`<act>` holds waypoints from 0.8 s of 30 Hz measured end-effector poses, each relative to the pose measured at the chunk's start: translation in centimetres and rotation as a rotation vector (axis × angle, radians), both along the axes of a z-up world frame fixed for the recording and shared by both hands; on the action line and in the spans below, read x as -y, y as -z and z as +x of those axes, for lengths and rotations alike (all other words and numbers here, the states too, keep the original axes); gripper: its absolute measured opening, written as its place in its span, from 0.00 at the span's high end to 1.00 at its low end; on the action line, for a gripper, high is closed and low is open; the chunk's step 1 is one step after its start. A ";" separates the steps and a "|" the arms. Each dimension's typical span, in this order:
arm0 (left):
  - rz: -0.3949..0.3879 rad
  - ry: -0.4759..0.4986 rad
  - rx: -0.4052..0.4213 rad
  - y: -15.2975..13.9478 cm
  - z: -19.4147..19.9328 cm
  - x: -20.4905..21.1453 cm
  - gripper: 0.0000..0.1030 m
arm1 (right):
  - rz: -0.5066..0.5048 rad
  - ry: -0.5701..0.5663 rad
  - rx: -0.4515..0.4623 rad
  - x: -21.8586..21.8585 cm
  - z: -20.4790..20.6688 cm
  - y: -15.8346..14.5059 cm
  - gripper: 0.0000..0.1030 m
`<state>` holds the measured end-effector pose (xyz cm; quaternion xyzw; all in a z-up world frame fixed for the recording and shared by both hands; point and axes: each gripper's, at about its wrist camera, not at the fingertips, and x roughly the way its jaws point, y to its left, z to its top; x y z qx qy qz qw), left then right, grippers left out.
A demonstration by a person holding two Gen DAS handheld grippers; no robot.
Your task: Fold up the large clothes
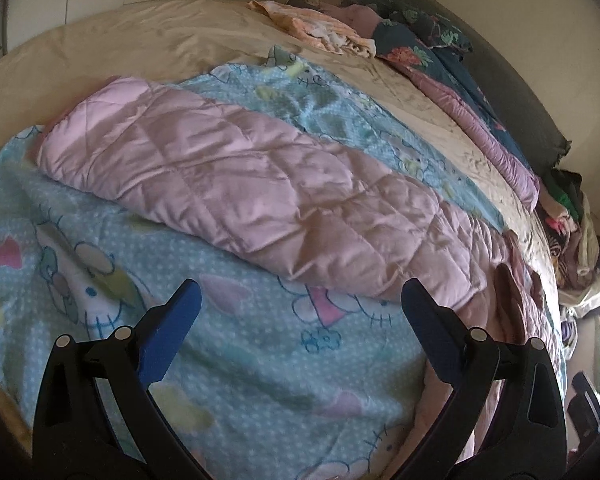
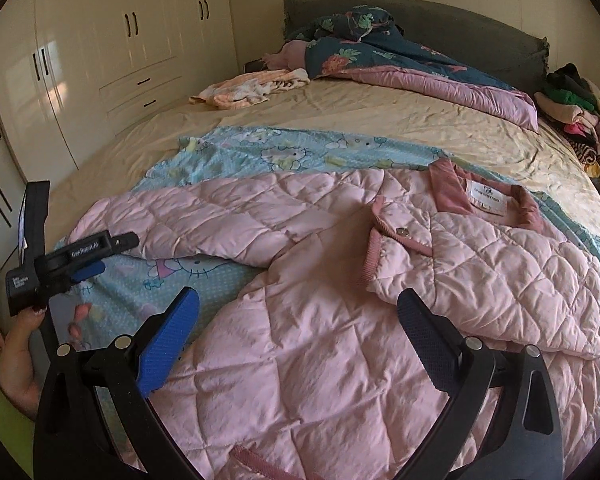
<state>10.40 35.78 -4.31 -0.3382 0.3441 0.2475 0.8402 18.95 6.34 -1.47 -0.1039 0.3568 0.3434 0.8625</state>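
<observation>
A pink quilted jacket [image 2: 340, 320] lies front-up on a blue cartoon-print sheet [image 2: 260, 152] on the bed. Its collar with a white label [image 2: 486, 196] is at the right, and one front panel is folded over. One sleeve [image 2: 204, 216] stretches out to the left. In the left wrist view that sleeve [image 1: 236, 184] runs diagonally across the sheet [image 1: 240, 360]. My left gripper [image 1: 302, 296] hovers open just before the sleeve, over the sheet. A hand holds that left gripper [image 2: 114, 254] near the cuff. My right gripper [image 2: 299, 302] stands open above the jacket's body, holding nothing.
Under the sheet is a beige bedsheet [image 2: 340, 108]. A dark floral duvet [image 2: 380, 52] and an orange-white garment [image 2: 252, 84] lie near the grey headboard [image 2: 480, 32]. Piled clothes [image 2: 576, 112] sit at the right edge. White wardrobes [image 2: 100, 52] stand on the left.
</observation>
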 end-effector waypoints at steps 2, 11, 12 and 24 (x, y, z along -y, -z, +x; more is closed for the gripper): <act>-0.004 -0.018 0.004 0.3 0.1 -0.8 0.09 | -0.005 0.000 -0.005 -0.1 0.1 0.3 0.04; -0.089 -0.151 0.040 1.6 -0.1 -5.9 0.09 | -0.009 0.041 -0.024 0.9 1.2 1.2 0.04; -0.097 -0.169 0.041 1.9 -0.2 -6.5 0.09 | -0.010 0.048 -0.026 1.1 1.5 1.3 0.04; -0.124 -0.273 0.071 3.3 -0.6 -10.9 0.47 | -0.020 0.075 -0.045 1.9 2.3 2.3 0.04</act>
